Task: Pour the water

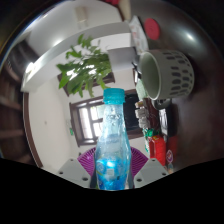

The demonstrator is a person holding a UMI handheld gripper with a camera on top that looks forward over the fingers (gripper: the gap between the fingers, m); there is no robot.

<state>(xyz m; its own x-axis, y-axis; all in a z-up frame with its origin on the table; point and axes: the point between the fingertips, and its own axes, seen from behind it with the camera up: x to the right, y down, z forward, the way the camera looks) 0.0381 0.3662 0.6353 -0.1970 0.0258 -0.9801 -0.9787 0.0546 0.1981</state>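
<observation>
The gripper (113,172) is clamping a clear plastic water bottle (111,140) between its two fingers, with the magenta pads (88,157) pressing on the lower body at either side. The bottle is carrying a light blue cap (115,96), so it is apparently not yet open for pouring. The grip is sitting low on the body, which is keeping the neck clear and the bottle roughly in line with the fingers.

Beyond the bottle, a white ribbed basket (172,70) is lying tilted in the frame, with a green mug (141,70) just beside its rim. A leafy potted plant (85,70) is standing behind the bottle. A small red item (161,150) near the right finger is too unclear to identify. The whole scene is appearing tilted, which suggests the gripper itself is being held at an angle. The receiving vessel is probably the mug, though this cannot be confirmed.
</observation>
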